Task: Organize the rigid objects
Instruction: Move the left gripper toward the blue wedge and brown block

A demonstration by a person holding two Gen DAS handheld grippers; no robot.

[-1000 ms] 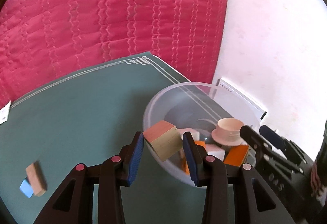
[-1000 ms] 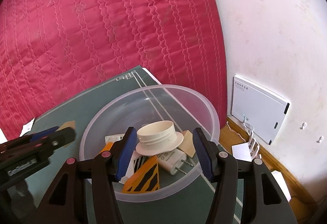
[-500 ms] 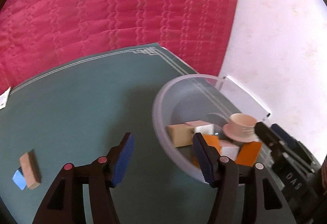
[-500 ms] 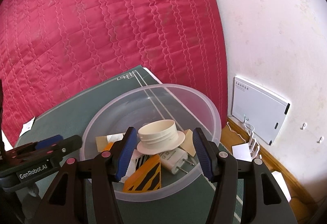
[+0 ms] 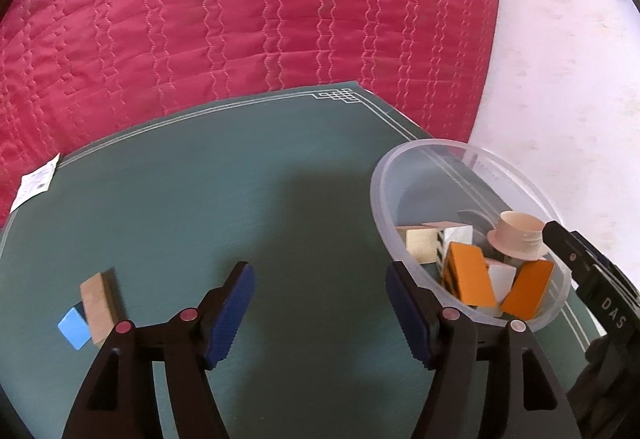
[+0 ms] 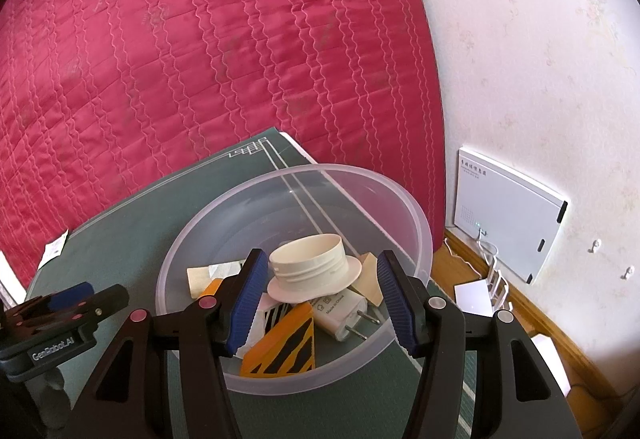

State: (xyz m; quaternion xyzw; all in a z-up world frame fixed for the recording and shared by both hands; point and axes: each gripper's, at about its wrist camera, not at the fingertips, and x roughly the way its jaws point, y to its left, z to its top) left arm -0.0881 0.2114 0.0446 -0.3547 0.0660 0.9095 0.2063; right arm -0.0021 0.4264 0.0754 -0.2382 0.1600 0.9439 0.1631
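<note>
a: where was everything relative to the clear plastic bowl (image 6: 416, 223)?

b: the bowl sat at a corner of the green mat (image 5: 208, 199), near the red quilt (image 5: 240, 19). inside it lay a cream threaded cap (image 6: 314, 265), a white plug adapter (image 6: 340, 315), orange blocks with black stripes (image 6: 286, 349) and a pale wooden block (image 5: 420, 243). several pieces overlapped, so i couldn't count them or make out the ones beneath.

a: and the left gripper (image 5: 320, 303)?

b: it hung over bare mat just beside the bowl, on the side away from the wall. its jaws were opening, with nothing between them. in the right wrist view only part of it showed, cut off at the frame's edge.

a: the right gripper (image 6: 322, 299)?

b: it pointed down into the bowl with its blue pads (image 6: 394, 297) partly apart. the cap appeared between them, but i couldn't see either pad pressing on it; the cap seemed to rest on the pile farther in. whether it gripped anything, i couldn't tell for sure, though it looked empty.

a: anything outside the bowl?

b: well away from it, across the mat, a tan wooden block (image 5: 98, 303) lay touching a small blue piece (image 5: 74, 327). a white paper tag (image 5: 36, 187) rested at the mat's far edge. on the wall side of the bowl a white box (image 6: 512, 215) leaned, with cables below it that were too tangled to read.
</note>
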